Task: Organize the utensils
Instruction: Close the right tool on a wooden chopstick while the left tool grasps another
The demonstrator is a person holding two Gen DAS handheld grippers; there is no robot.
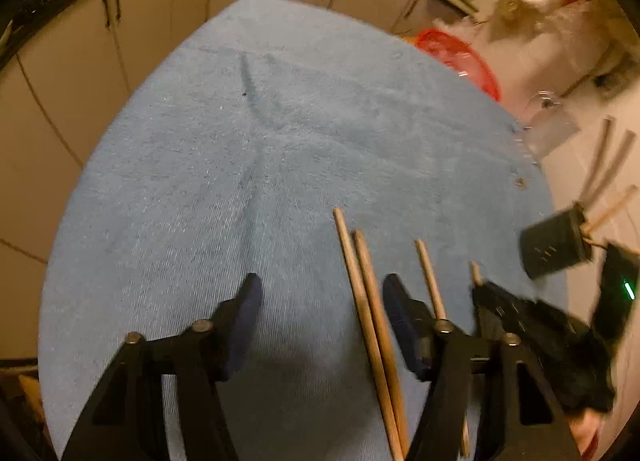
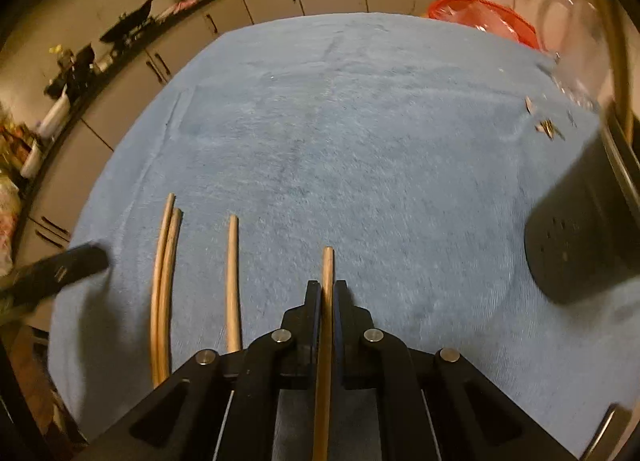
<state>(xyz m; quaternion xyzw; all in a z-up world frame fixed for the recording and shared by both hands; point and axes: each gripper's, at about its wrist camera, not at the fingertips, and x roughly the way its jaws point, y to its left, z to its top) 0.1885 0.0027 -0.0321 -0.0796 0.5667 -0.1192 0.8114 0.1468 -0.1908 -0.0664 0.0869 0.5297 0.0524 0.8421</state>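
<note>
Wooden chopsticks lie on a blue towel (image 2: 360,133). In the right wrist view my right gripper (image 2: 328,289) is shut on one chopstick (image 2: 327,269), which runs back between the jaws. A pair of chopsticks (image 2: 162,281) and a single chopstick (image 2: 233,281) lie to its left. A black utensil holder (image 2: 576,237) lies on its side at the right. In the left wrist view my left gripper (image 1: 320,293) is open and empty above the towel (image 1: 280,141). The pair (image 1: 368,301) lies between its jaws near the right finger. The holder (image 1: 556,245) with chopsticks sticking out shows at the right.
A red basin (image 2: 484,17) sits beyond the towel's far right corner, also in the left wrist view (image 1: 460,57). Clear plastic items (image 2: 576,61) stand at the far right. Small bits of debris (image 2: 546,127) lie on the towel. Cabinets (image 1: 80,61) run behind the table.
</note>
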